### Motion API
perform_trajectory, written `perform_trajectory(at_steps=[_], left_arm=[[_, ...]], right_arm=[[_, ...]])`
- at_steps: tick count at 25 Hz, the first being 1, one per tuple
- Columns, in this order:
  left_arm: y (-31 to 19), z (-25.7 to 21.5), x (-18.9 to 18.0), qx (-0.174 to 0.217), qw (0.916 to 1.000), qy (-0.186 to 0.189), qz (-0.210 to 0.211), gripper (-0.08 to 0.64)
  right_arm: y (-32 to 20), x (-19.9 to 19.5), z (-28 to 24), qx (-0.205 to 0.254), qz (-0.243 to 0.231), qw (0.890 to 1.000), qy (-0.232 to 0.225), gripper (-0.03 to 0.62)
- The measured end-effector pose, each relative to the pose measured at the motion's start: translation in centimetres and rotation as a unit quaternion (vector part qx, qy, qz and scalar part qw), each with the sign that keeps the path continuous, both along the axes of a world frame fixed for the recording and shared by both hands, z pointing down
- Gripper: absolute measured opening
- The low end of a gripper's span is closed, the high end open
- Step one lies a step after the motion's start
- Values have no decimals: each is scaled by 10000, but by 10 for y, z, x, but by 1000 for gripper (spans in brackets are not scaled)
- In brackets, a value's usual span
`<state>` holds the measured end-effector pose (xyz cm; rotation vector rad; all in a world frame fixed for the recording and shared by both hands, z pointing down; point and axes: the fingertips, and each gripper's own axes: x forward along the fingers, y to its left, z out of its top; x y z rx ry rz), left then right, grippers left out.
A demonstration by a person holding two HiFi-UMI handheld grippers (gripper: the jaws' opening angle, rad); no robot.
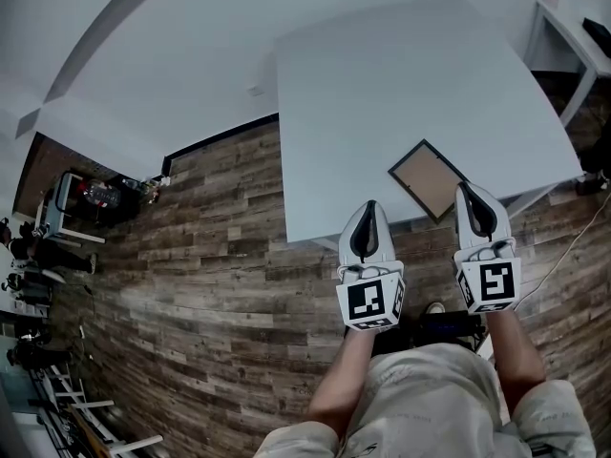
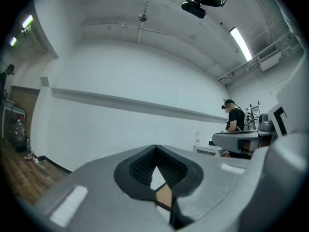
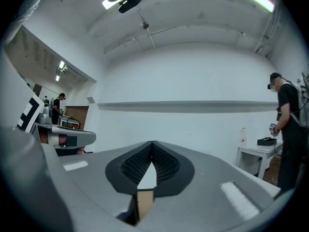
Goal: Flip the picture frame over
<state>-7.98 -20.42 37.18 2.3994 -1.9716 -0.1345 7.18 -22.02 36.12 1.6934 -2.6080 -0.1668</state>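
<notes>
You are hovering the left gripper [image 1: 370,205] and right gripper [image 1: 469,188], fingers pressed together on nothing, beside the picture frame [image 1: 427,179], which is lying flat at the worktop's [image 1: 401,84] near edge, probably for easy reach.

Lower centre of head view: left gripper [image 1: 369,208] and right gripper [image 1: 470,191], pale grey teardrop shells, black inserts, ribbed black pads [image 2: 137,167]. White marker cube [image 1: 370,301] with black squares behind each. Person wears light beige clothing [image 1: 420,399], short sleeves [image 1: 558,427] at bottom edge.
</notes>
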Motion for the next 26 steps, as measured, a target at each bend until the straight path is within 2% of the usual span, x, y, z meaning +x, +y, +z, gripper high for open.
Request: perform_trajectory(at_steps=[26], left_arm=[[11, -12, -10, 116, 9999, -27, -62, 0]], right_arm=[[3, -2, 1, -85, 32, 9999, 55, 23]])
